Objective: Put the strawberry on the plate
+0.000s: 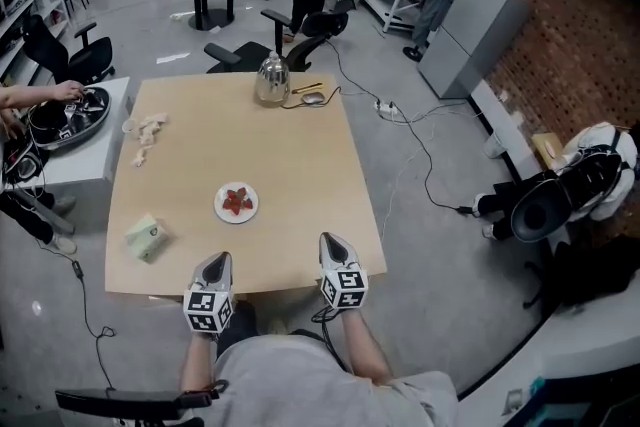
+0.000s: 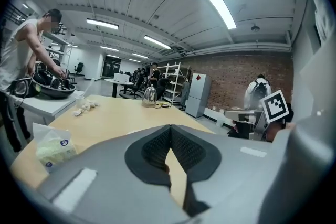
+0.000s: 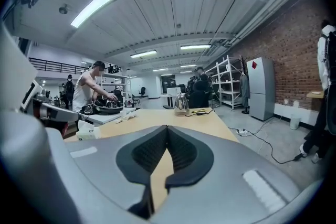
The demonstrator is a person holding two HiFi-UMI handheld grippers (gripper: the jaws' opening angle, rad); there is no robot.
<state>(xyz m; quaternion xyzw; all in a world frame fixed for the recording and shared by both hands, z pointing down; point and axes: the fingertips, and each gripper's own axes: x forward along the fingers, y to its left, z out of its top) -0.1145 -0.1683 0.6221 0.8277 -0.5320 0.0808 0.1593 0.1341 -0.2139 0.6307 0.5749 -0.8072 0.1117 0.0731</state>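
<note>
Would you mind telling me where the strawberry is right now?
In the head view, the strawberry lies on the white plate, ahead of the left gripper.

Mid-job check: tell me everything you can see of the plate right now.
The plate is small, round and white, material unclear, lying flat on the light wooden table, near its middle. Red strawberries sit on it; their count is unclear. Nothing else touches it: the left gripper and right gripper are at the table's near edge.
</note>
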